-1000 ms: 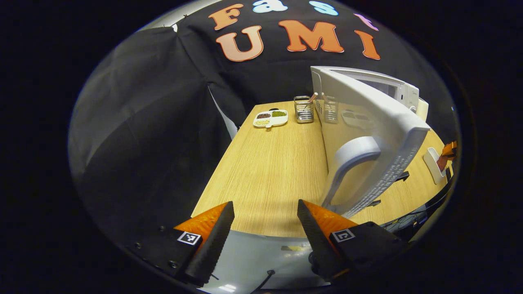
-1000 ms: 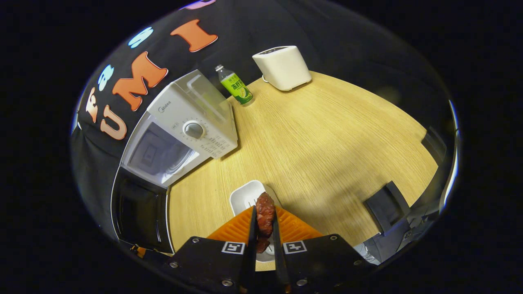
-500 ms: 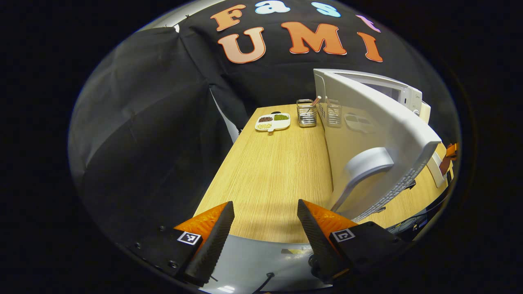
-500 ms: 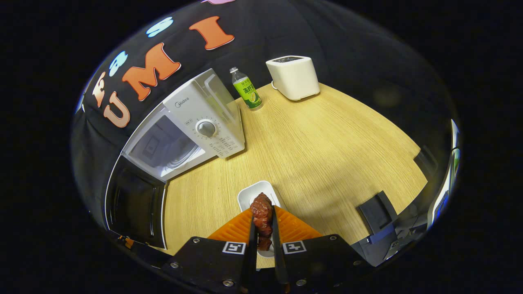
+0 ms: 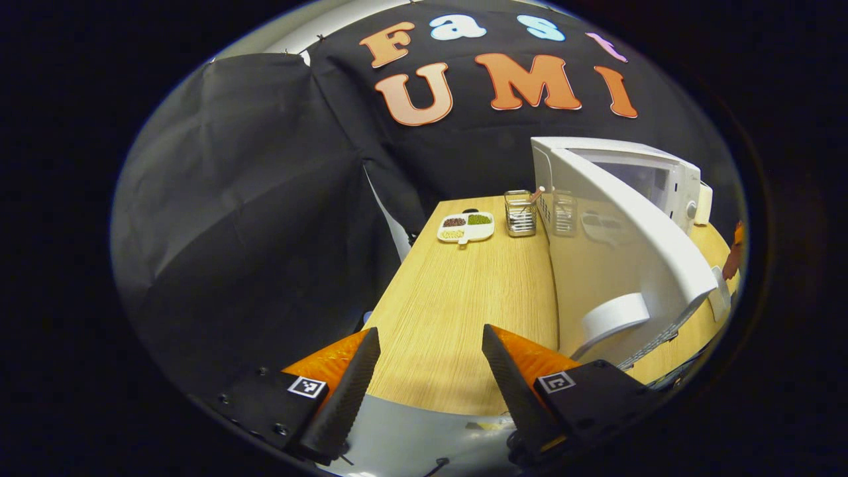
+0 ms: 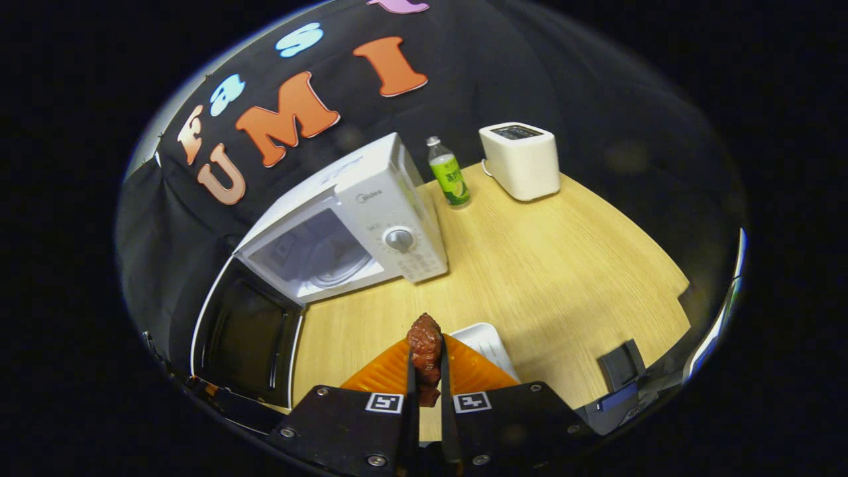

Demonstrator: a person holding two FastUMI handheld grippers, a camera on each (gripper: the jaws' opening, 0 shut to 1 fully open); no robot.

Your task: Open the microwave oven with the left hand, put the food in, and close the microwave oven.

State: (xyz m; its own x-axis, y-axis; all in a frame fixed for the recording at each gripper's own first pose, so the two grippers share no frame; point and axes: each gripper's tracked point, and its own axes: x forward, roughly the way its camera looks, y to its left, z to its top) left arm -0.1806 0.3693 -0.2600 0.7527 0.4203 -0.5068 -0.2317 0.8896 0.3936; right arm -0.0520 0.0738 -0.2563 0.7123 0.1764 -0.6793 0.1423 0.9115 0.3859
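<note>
The white microwave (image 6: 371,212) stands on the wooden table with its door (image 6: 245,344) swung wide open to the left, showing the pale cavity and glass turntable (image 6: 331,255). In the left gripper view the same door (image 5: 636,245) juts toward me, its curved handle (image 5: 613,317) just right of my left gripper (image 5: 427,358), which is open and holds nothing. My right gripper (image 6: 425,361) is shut on a piece of brown-red meat (image 6: 424,344), held above the table in front of the microwave. A white dish (image 6: 487,348) lies just behind it to the right.
A green-labelled bottle (image 6: 449,173) and a white toaster (image 6: 520,160) stand behind the microwave's right side. A divided snack plate (image 5: 466,226) and a wire utensil holder (image 5: 521,213) sit at the far end in the left gripper view. A dark object (image 6: 619,364) lies near the table edge.
My right gripper has lifted the meat away from the white dish and swung toward the open microwave. My left gripper has drawn back from the door handle, staying open.
</note>
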